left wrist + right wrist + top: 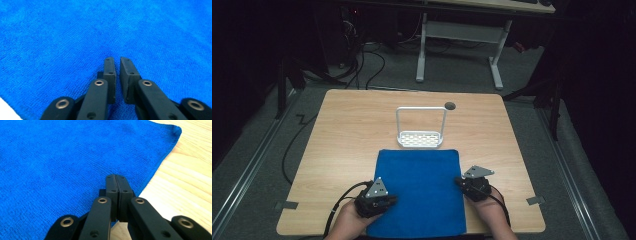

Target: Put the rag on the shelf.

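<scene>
I am holding my left gripper [388, 200] over the left part of the blue cloth [419, 190], its jaws parted by a narrow gap and gripping nothing. My right gripper [460, 182] is sitting at the cloth's right edge, jaws pressed together and empty. The cloth is lying flat on the table [347, 130] just before the white rack [420, 139]; I judge that both grippers are flanking it to take its sides.

Cloth [419, 192] on table [347, 130] near edge; rack [420, 139] just behind, perhaps touching.

Wooden table [342, 150]: blue cloth [419, 192], white rack [420, 139]
</scene>
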Available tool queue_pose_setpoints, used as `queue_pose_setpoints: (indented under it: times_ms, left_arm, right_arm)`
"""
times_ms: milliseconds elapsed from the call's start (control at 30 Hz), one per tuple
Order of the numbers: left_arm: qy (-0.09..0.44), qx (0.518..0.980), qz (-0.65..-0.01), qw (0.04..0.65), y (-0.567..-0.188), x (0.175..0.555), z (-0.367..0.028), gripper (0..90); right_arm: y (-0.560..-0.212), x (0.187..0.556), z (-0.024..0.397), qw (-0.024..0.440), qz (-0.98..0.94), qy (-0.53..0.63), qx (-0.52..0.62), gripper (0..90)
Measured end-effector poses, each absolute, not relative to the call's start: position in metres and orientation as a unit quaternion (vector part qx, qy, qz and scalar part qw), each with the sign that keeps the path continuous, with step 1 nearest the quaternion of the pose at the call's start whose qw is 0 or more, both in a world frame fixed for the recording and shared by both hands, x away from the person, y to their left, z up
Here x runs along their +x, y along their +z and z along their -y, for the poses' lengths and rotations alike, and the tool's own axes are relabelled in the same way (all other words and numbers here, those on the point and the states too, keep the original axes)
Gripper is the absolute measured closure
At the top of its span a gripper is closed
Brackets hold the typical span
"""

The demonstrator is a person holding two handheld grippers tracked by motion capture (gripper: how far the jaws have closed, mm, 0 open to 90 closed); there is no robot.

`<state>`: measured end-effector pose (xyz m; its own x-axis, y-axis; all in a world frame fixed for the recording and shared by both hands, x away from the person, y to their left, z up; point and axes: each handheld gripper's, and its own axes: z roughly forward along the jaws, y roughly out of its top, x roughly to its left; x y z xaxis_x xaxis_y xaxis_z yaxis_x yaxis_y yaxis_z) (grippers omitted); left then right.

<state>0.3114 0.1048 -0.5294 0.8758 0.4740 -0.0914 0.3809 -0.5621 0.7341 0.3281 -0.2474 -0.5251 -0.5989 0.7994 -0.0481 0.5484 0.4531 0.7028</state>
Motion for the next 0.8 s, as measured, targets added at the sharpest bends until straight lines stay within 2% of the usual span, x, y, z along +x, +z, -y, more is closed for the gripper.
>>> queue_pose_setpoints:
  times_ms: [267,433,633,733,800]
  left_arm:
    - [0.046,0.876,-0.250,0.409,-0.530,0.314,-0.104,81.6]
    - [0.055,0.865,-0.268,0.421,-0.527,0.318,-0.114,76.2]
    - [0.088,0.830,-0.342,0.432,-0.531,0.333,-0.143,64.4]
    - [0.085,0.797,-0.399,0.446,-0.534,0.343,-0.159,59.9]
    - [0.098,0.783,-0.415,0.453,-0.533,0.349,-0.164,56.9]
  right_arm:
    - [-0.525,0.329,0.249,0.195,-0.828,0.327,0.411,90.0]
    - [-0.526,0.329,0.254,0.181,-0.818,0.349,0.419,80.6]
    - [-0.522,0.330,0.261,0.190,-0.789,0.387,0.437,64.2]
    - [-0.523,0.331,0.261,0.192,-0.789,0.389,0.434,63.1]
    - [-0.524,0.332,0.261,0.189,-0.788,0.392,0.435,62.5]
